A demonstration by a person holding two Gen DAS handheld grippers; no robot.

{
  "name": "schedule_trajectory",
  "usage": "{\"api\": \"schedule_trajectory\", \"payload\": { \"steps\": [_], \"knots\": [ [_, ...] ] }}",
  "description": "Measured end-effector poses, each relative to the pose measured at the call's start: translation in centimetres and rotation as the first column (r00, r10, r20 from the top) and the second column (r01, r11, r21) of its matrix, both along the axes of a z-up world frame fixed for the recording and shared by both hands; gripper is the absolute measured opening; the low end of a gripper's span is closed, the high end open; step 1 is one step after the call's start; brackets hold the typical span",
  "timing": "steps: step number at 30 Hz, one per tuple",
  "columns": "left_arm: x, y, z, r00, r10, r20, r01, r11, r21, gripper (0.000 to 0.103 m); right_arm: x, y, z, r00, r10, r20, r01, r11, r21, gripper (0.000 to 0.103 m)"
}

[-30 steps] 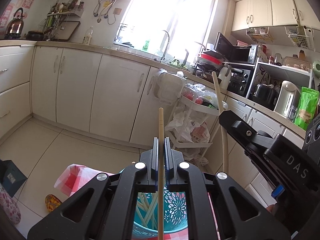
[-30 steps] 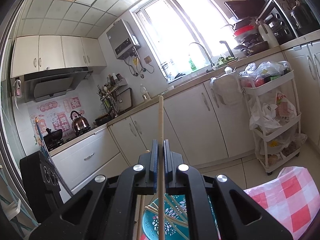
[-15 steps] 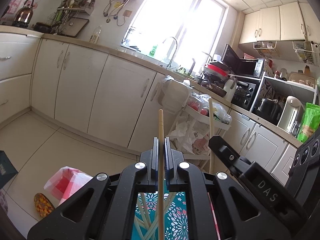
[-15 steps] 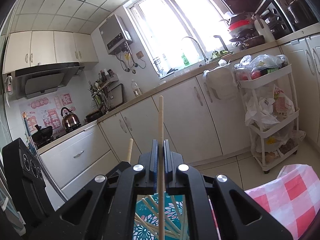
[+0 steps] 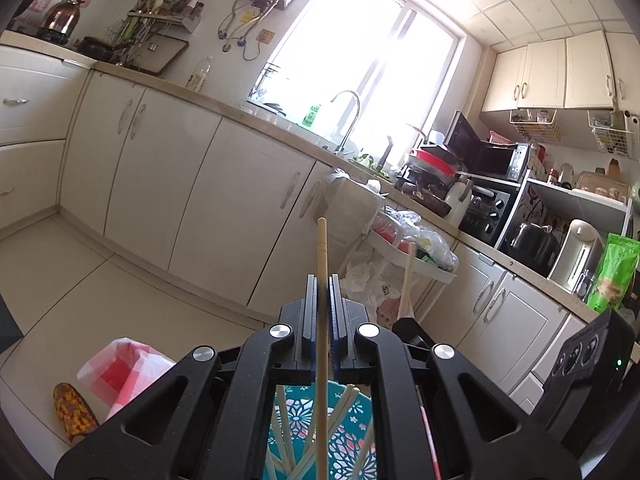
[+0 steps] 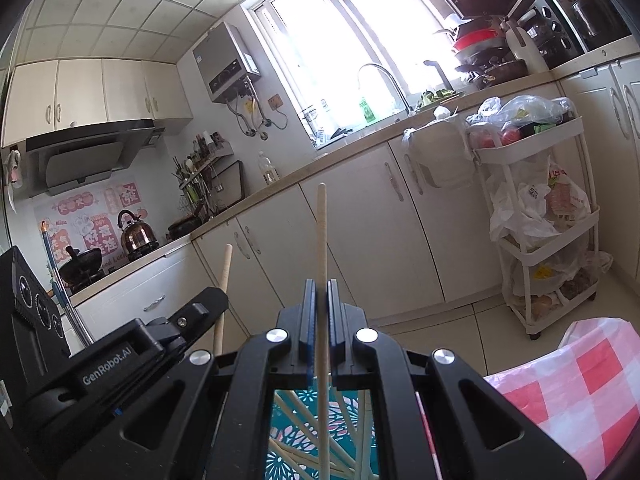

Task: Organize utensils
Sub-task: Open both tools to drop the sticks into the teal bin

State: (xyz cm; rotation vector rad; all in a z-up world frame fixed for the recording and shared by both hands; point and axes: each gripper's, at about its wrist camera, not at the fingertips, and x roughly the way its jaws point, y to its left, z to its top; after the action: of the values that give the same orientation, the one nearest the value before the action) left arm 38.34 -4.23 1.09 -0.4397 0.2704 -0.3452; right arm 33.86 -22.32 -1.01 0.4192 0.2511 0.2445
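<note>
Chopsticks are held one in each gripper: the left gripper (image 5: 322, 280) pinches a wooden chopstick (image 5: 322, 248) upright between its pressed-together fingers, and the right gripper (image 6: 320, 284) clamps a second chopstick (image 6: 321, 232) the same way, both sticks pointing up toward the far kitchen cabinets (image 6: 400, 232). Below both grippers sits a teal flower-patterned basket (image 5: 348, 436) holding several more loose chopsticks (image 5: 340, 404) that lean crossed inside it. A red-and-white checked cloth (image 6: 580, 380) lies just right of the basket, and a white trolley (image 6: 540, 216) stands far right.
</note>
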Motion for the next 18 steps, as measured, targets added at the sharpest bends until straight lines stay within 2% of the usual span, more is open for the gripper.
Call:
{"api": "schedule_trajectory", "payload": {
  "steps": [6,8,10,14,18],
  "knots": [
    [0.3,0.6,0.7,1.0,-0.008,-0.002,0.008,0.999,-0.054,0.005,0.0,0.1,0.1,1.0,0.002,-0.003,-0.002,1.0,-0.002,0.007],
    [0.2,0.4,0.9,1.0,-0.007,0.003,0.007,0.999,-0.045,0.005,0.0,0.1,0.0,1.0,0.002,-0.011,-0.002,1.0,-0.003,0.007],
    [0.2,0.0,0.7,1.0,-0.001,-0.004,0.001,1.0,-0.016,0.005,0.0,0.1,-0.4,1.0,0.003,-0.024,-0.003,1.0,-0.007,0.007],
    [0.7,-0.6,-1.0,0.997,0.004,-0.079,-0.001,0.999,0.039,0.005,-0.1,0.1,-1.0,0.998,0.009,-0.064,-0.011,1.0,-0.028,0.007],
    [1.2,-1.9,-2.3,0.986,-0.01,-0.168,0.039,0.985,0.169,0.005,0.7,0.3,-1.9,0.985,0.045,-0.165,-0.058,0.995,-0.075,0.009]
  ]
}}
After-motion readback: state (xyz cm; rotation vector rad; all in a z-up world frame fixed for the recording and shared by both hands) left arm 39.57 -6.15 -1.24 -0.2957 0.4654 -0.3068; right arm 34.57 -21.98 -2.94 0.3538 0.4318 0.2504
